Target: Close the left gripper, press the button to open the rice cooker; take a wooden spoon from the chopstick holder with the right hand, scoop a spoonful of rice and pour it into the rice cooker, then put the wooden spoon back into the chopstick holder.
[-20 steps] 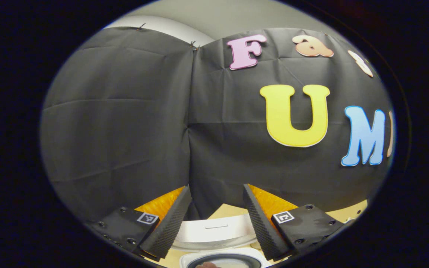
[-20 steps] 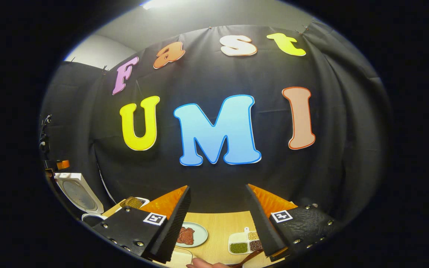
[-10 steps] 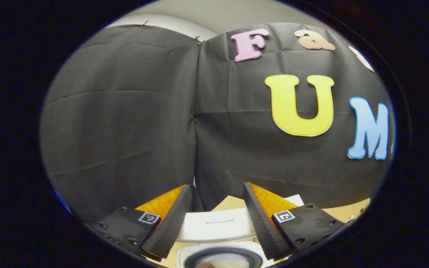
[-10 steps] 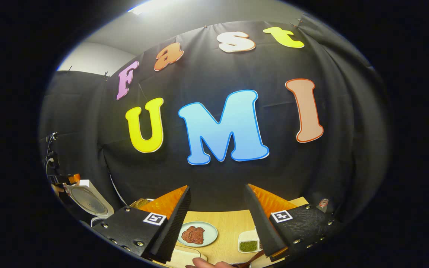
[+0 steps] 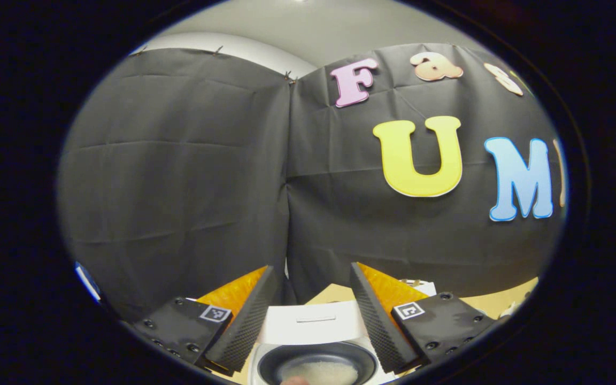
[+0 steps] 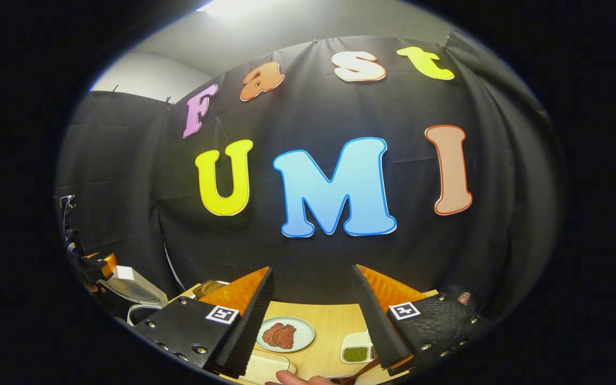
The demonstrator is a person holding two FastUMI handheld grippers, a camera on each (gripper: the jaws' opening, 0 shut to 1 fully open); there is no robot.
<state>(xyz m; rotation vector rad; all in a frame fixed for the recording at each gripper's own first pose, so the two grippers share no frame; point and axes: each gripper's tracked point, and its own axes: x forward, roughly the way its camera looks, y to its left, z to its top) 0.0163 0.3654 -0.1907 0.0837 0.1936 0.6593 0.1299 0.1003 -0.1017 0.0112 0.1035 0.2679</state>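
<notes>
The white rice cooker (image 5: 311,324) stands open just below my left gripper (image 5: 312,270), its lid upright behind the dark inner pot (image 5: 318,368), which holds white rice. My left gripper is open with nothing between its fingers. In the right gripper view, the rice cooker (image 6: 132,289) sits at the far left with its lid raised and the left gripper (image 6: 93,266) above it. My right gripper (image 6: 313,270) is open and holds nothing. A brown wooden spoon handle (image 6: 364,368) shows at the bottom edge under the right finger. I cannot tell what the spoon rests on.
On the wooden table (image 6: 329,326) stand a plate of red meat (image 6: 285,335), a white divided tray of beans (image 6: 357,353), a pale board (image 6: 265,368) and a small dish of grains (image 6: 209,288). A fingertip (image 6: 297,379) shows at the bottom edge.
The left gripper view has tipped down, so more of the inner pot and rice shows. The right gripper view has shifted slightly. Both grippers have stayed open.
</notes>
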